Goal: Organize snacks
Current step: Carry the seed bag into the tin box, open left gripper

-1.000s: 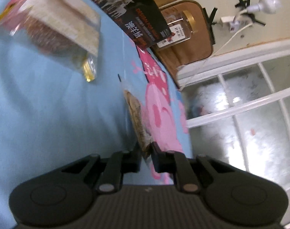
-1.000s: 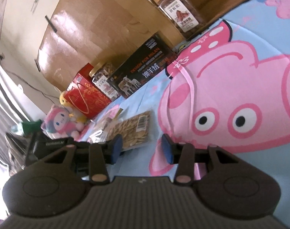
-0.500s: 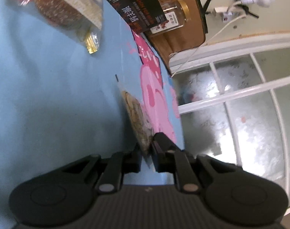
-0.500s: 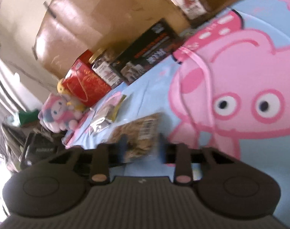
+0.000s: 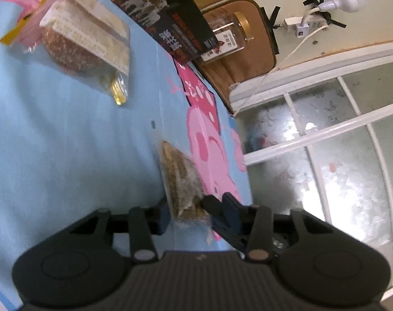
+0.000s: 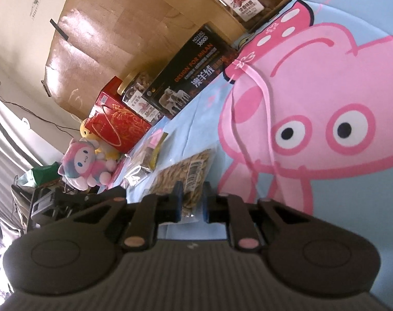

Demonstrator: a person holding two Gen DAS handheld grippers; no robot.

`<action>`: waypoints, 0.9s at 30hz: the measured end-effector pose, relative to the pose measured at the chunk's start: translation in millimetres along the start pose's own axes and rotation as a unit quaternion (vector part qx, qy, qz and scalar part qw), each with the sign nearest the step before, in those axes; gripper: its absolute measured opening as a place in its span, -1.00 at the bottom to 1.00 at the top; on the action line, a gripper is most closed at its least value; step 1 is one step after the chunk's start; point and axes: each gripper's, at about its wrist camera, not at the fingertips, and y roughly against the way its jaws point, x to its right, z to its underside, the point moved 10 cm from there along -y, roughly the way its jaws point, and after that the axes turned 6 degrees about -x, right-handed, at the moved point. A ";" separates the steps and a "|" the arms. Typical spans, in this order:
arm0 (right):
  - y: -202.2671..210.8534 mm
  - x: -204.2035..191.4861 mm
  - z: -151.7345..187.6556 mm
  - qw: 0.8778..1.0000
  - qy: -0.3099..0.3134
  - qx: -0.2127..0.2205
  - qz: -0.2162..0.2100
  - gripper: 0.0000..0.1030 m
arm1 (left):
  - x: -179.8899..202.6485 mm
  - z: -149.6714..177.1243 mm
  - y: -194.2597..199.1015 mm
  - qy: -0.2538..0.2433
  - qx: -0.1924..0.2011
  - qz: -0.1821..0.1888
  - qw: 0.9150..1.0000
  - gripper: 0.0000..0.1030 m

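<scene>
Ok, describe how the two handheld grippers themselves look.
Both look alike. The left gripper and right gripper have a ribbed dark-grey body, two round black side housings, black linkage arms with small pale pivot pins, and dark blue finger pads. No cables, sleeves or hands show.

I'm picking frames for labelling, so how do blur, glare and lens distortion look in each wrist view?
Left wrist view: the window is glary and washed out, its bars bowed by the fisheye; the cookie pack and the seed bag are smeared. Right wrist view: sharper, box lettering readable, soft only at the edges; the cardboard shows sheen.
</scene>
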 end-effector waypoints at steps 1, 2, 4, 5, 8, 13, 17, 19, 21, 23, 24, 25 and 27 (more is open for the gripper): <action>0.4 0.7 -0.4 1.000 -0.003 0.001 -0.002 -0.68 | -3.0 -0.2 -1.8 -0.004 -0.001 -0.017 1.000 -0.58; 1.1 1.4 -0.9 1.000 -0.008 0.002 -0.005 -0.67 | -8.3 1.0 -4.8 -0.004 -0.008 -0.031 0.999 -0.77; 3.0 2.9 -1.3 1.000 -0.018 0.002 -0.009 -0.65 | -9.8 3.3 -6.2 0.006 -0.010 -0.014 1.000 -0.78; 3.9 1.6 -0.8 1.000 -0.015 0.003 -0.011 -0.60 | -10.2 3.6 -6.1 0.007 -0.010 -0.010 1.000 -0.78; 1.2 -3.0 0.8 1.000 0.007 0.003 0.007 -0.59 | -10.0 4.7 -6.6 0.002 -0.010 -0.016 1.000 -0.79; 2.5 -10.6 -3.7 0.999 0.030 0.016 0.016 -0.66 | 1.5 7.1 -1.8 -0.029 -0.004 -0.034 0.999 -0.78; 0.2 -26.0 -22.2 0.998 0.050 0.023 0.009 -0.66 | 21.5 -10.5 11.0 -0.060 0.013 -0.041 0.997 -0.78; -2.5 -34.8 -34.4 0.998 0.063 0.030 0.006 -0.66 | 30.6 -23.9 15.1 -0.073 0.022 -0.046 0.996 -0.78; -8.8 -42.2 -49.3 0.997 0.074 0.033 0.005 -0.66 | 38.0 -39.4 16.6 -0.082 0.029 -0.054 0.995 -0.78; -17.4 -47.2 -64.7 0.996 0.077 0.035 0.004 -0.66 | 44.0 -56.6 17.1 -0.091 0.035 -0.062 0.993 -0.78; -20.9 -49.2 -70.9 0.996 0.079 0.037 0.004 -0.66 | 47.3 -65.5 17.2 -0.094 0.039 -0.065 0.993 -0.78; -24.9 -51.3 -78.8 0.996 0.083 0.039 0.003 -0.66 | 49.6 -74.8 17.3 -0.097 0.042 -0.068 0.992 -0.78; -33.3 -55.8 -94.8 0.995 0.088 0.042 0.003 -0.66 | 54.3 -94.4 17.7 -0.103 0.050 -0.072 0.991 -0.78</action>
